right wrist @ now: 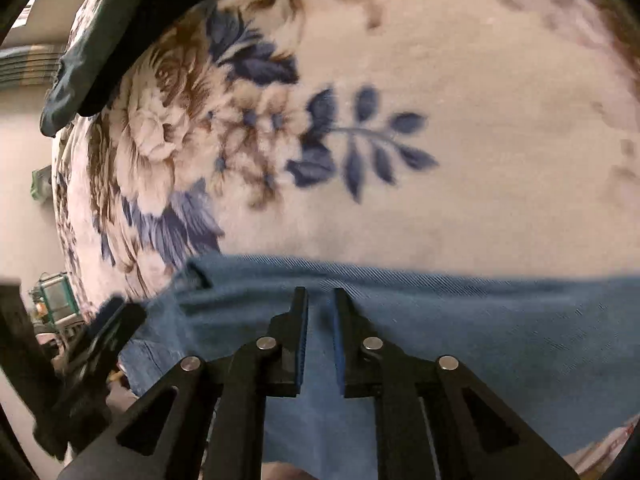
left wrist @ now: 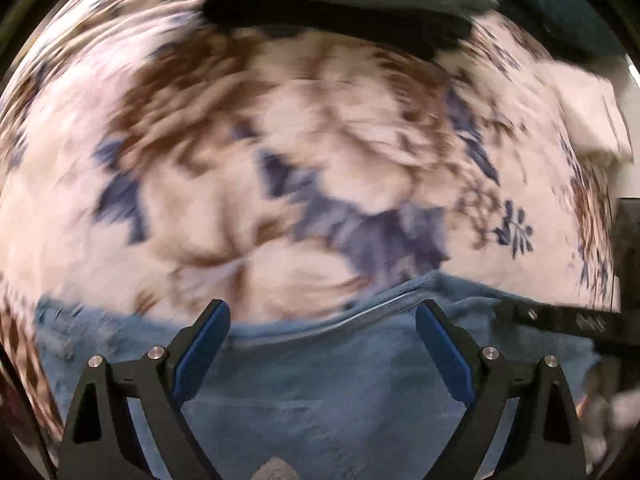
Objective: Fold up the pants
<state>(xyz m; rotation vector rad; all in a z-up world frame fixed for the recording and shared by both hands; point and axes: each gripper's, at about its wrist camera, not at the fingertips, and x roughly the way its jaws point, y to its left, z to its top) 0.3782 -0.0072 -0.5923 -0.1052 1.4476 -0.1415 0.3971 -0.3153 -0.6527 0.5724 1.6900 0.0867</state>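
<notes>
Blue pants are spread on the floral blanket, edge pinched by the right gripper, jaws nearly closed on denim. Left gripper is held spread wide above the fabric, gripping nothing. Risk: one-sided pull skews the fold.

You look out over a cream blanket printed with brown roses and navy leaf sprigs, which fills most of both views. A dark green cloth lies bunched at its far edge. Beyond it, pale wall shows at the left of the right wrist view, with blurred green clutter lower down.
</notes>
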